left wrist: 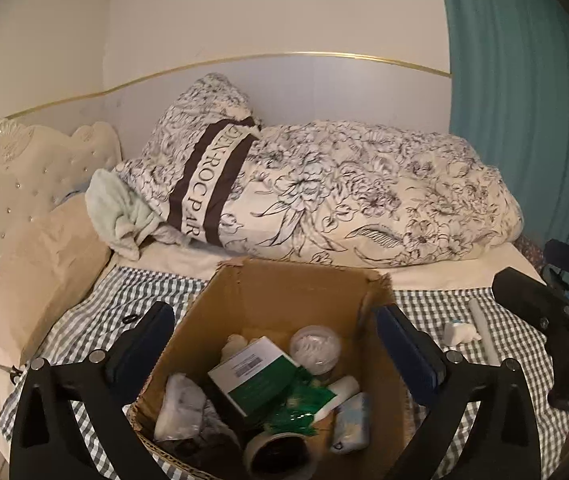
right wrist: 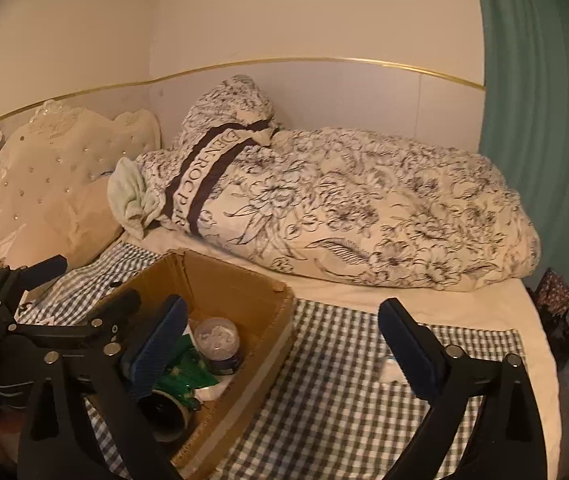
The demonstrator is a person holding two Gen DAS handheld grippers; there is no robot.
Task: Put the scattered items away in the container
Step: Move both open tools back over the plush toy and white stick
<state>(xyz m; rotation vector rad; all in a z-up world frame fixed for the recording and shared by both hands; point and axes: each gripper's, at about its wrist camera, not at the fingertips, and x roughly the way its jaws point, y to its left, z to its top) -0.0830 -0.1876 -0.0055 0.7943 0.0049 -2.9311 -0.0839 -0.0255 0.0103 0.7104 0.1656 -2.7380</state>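
Here the left hand-held gripper [left wrist: 276, 344], spread wide and empty, hovers over the cardboard box [left wrist: 284, 292].

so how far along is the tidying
Mostly done: the cardboard box already holds the green carton, jar and tape roll. Both hand-held grippers are open and empty. Left: the small white item and pale stick on the checked cloth.
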